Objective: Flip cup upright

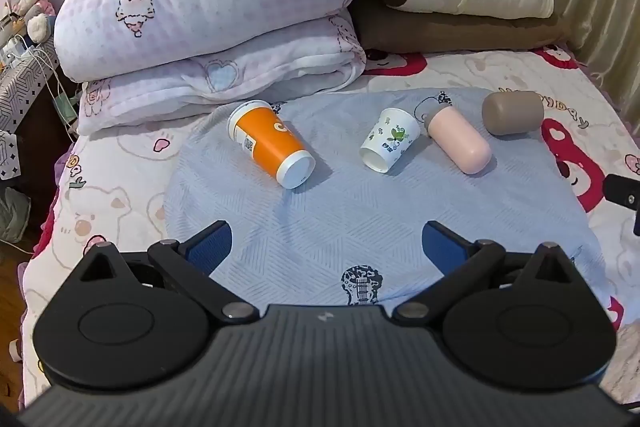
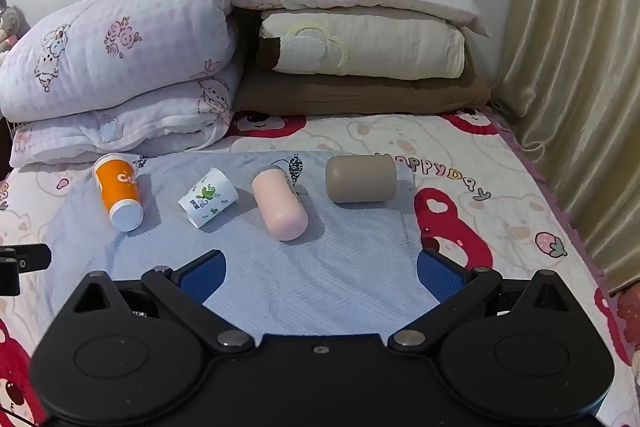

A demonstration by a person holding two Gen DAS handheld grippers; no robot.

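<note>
Cloth (image 1: 320, 211), pale blue, bears four toppled vessels; we note the orange cup (image 1: 269, 143) lies ahead-left of the left gripper (image 1: 326, 247), base toward us, nearest that hand. Right gripper (image 2: 320, 277) and left both gape, empty.

Both wrist views face the headboard, sharing the blue cloth (image 1: 360, 211).
</note>
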